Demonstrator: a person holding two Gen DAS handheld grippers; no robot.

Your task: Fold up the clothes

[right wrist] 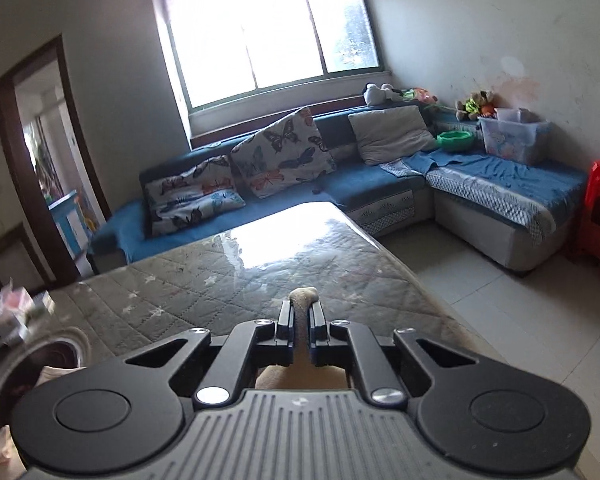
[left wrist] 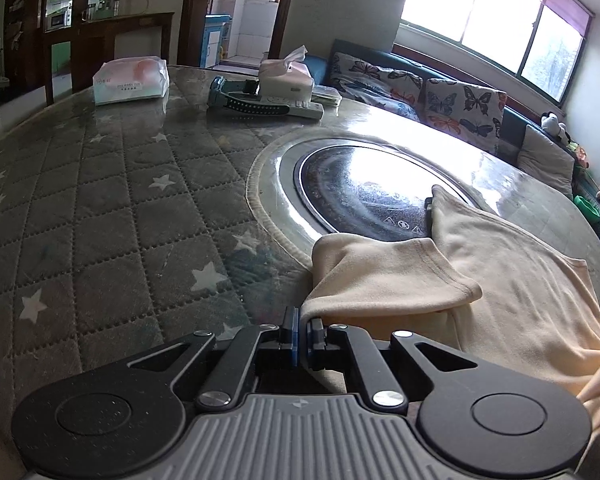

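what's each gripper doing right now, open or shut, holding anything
left gripper: shut on an edge of the cream garment.
right gripper: shut on a bunched fold of the same cream garment.

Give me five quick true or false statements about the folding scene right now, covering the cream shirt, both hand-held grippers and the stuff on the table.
1. The left hand-held gripper is shut on an edge of the cream shirt. True.
2. The right hand-held gripper is open and empty. False: it is shut on a bunched bit of cream fabric.
3. The shirt partly covers the round black cooktop set in the table. True.
4. The tissue box sits on the sofa. False: it sits on the table, beside a remote control.
5. The sofa cushions are printed with stars. False: they show butterflies; the stars are on the table cover.
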